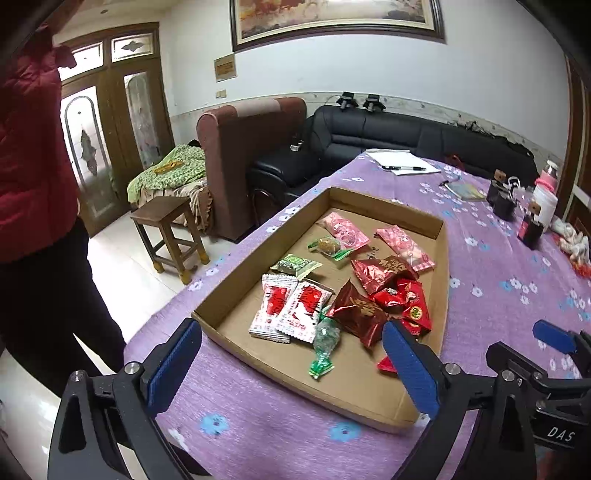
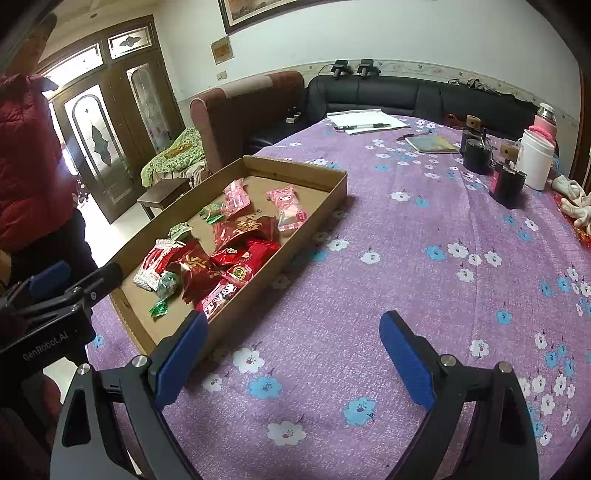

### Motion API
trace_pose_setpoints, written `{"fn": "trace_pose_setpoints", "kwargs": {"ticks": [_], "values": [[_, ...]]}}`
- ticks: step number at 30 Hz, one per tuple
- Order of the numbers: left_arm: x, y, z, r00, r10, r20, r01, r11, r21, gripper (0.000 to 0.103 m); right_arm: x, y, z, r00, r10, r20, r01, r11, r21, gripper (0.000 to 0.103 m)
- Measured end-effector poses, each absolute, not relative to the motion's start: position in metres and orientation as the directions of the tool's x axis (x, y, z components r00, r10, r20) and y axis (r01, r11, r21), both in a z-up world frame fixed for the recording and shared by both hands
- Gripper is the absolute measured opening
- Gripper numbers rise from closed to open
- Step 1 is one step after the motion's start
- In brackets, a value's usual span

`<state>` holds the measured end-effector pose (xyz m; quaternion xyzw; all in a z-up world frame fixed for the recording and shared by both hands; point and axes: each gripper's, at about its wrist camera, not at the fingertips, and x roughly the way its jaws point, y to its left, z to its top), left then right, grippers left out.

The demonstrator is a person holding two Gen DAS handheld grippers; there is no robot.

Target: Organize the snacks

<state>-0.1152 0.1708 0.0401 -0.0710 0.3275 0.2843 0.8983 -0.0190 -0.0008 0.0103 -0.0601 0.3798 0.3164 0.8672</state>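
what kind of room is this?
Most likely a home living room: black sofa along the wall, framed painting above it, and a floral tablecloth on the table.

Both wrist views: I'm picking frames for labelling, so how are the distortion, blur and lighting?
Left wrist view: strong fisheye bending of the cardboard tray, dark vignette corners, snack wrappers sharp, the glass door blown out bright. Right wrist view: same curvature across the purple tablecloth, even light, soft shadows, slight blur at the rim.
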Motion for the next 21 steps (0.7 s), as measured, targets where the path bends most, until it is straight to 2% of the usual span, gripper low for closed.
{"fn": "trace_pose_setpoints", "kwargs": {"ticks": [4,7,11,15,21], "values": [[-0.121,0.171,0.043,0.660,0.452,-0.601,-0.530,0.846,0.054,0.102,-0.020,0.000,0.009,0.511,0.501,-0.699,-0.592,0.794,0.137,0.094],[-0.119,0.174,0.044,0.662,0.421,-0.620,-0.506,0.861,0.045,0.102,-0.020,0.000,0.009,0.509,0.501,-0.700,-0.590,0.795,0.140,0.094],[-0.112,0.173,0.041,0.572,0.509,-0.643,-0.552,0.819,0.158,0.102,-0.022,0.000,0.010,0.511,0.505,-0.696,-0.592,0.794,0.140,0.094],[-0.111,0.165,0.039,0.509,0.614,-0.603,-0.586,0.761,0.278,0.102,-0.023,0.001,0.010,0.510,0.509,-0.693,-0.597,0.790,0.141,0.094],[-0.115,0.178,0.036,0.485,0.561,-0.671,-0.581,0.780,0.232,0.102,-0.024,0.000,0.011,0.509,0.512,-0.692,-0.596,0.790,0.146,0.094]]}}
